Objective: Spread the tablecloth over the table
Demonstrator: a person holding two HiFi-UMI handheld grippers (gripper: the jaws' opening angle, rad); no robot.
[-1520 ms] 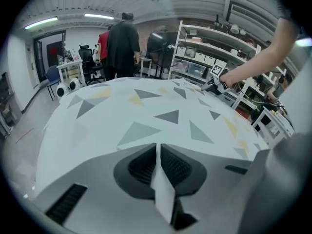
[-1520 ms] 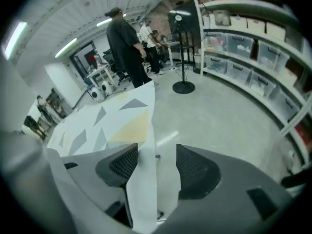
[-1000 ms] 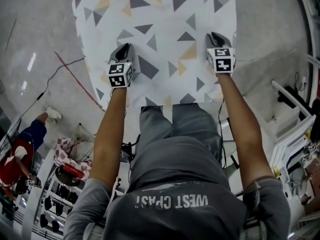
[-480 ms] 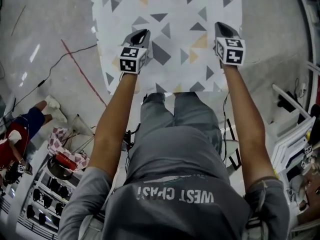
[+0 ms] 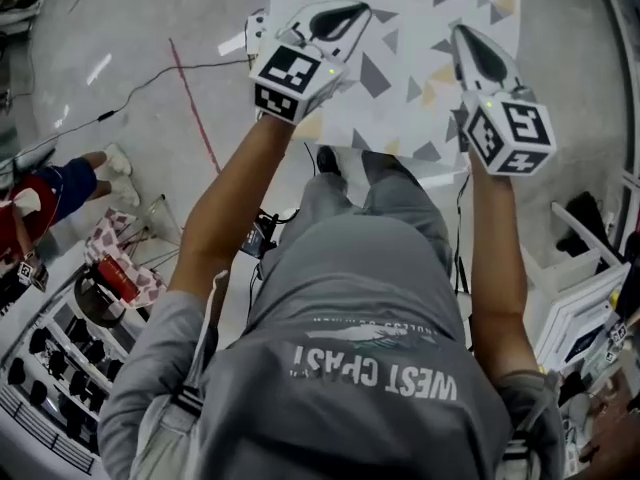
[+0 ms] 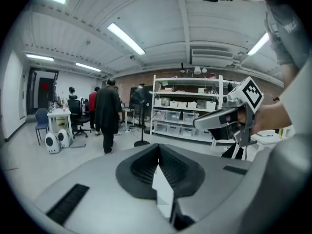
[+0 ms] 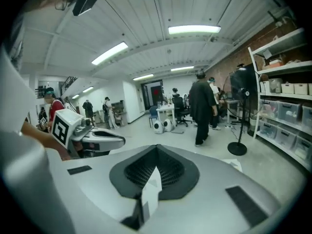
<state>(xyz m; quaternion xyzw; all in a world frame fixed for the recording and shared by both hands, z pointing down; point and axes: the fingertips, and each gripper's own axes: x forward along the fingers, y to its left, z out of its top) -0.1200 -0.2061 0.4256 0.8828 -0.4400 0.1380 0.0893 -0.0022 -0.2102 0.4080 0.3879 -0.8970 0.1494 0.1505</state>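
Nearest: the wearer's grey shirt. Its print sits upside down in the head view and reads "WEST COAST", as best it can be made out. Both bare arms are stretched forward.

Left gripper is at upper centre, right gripper at upper right. Each gripper view shows the jaws closed tight on a thin white fold standing upright between the ribbed pads. That fold is the near edge of the tablecloth, white with grey and tan triangles. The cloth spreads away from the grippers along the top edge of the head view, over grey floor. Whether a table lies under it cannot be told.

Against a second ago: both grippers are higher and closer to the head camera, so their marker cubes look larger. The cloth takes up less of the frame and has slid to the top edge.

Containers: beyond the left gripper stands white shelving. White boxes sit on an upper shelf and clear bins below, their contents unreadable.

Farther off, a person in a dark coat stands on the open floor.
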